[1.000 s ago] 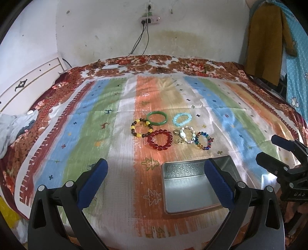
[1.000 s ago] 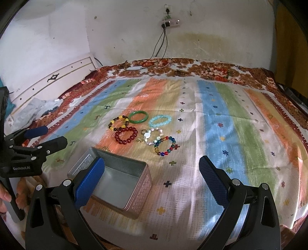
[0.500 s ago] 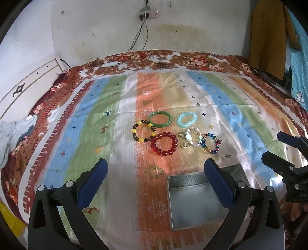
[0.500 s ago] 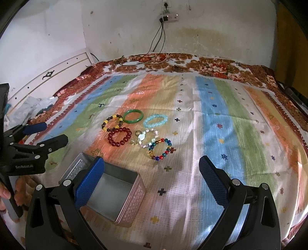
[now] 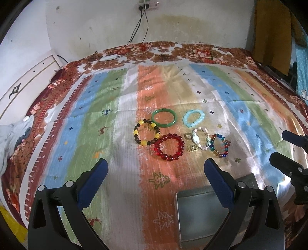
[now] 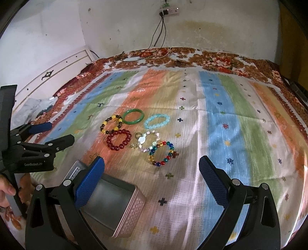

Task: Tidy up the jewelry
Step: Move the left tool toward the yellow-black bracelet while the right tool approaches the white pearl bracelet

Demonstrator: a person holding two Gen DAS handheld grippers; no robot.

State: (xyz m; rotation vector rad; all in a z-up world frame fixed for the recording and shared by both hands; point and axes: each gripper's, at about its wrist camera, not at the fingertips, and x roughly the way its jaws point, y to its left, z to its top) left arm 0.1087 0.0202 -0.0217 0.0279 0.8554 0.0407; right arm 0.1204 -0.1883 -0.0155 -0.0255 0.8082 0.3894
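Observation:
Several bracelets lie clustered on the striped bed cover: a green bangle (image 5: pixel 163 117), a pale blue bead bracelet (image 5: pixel 193 118), a yellow and brown one (image 5: pixel 147 134), a red bead bracelet (image 5: pixel 169 147), a white shell bracelet (image 5: pixel 200 138) and a multicolour one (image 5: pixel 220 145). Two small gold rings (image 5: pixel 192 148) sit between them. An open metal tin (image 5: pixel 200 213) lies nearer, empty. My left gripper (image 5: pixel 156 177) hovers open short of the red bracelet. My right gripper (image 6: pixel 152 173) is open too, just short of the multicolour bracelet (image 6: pixel 161 153), with the tin (image 6: pixel 109 203) at its left finger.
A wall with a power strip (image 6: pixel 169 10) and hanging cables stands behind the bed. A white headboard (image 6: pixel 57 71) and crumpled cloth (image 5: pixel 11 138) lie on the left. A brown garment (image 5: pixel 273 32) hangs at the right. A hand (image 6: pixel 5 192) holds the left gripper's handle.
Both grippers have moved forward and lower toward the bracelets, which now appear larger and closer. The tin has slid toward the bottom of both views. Jaws stay open.

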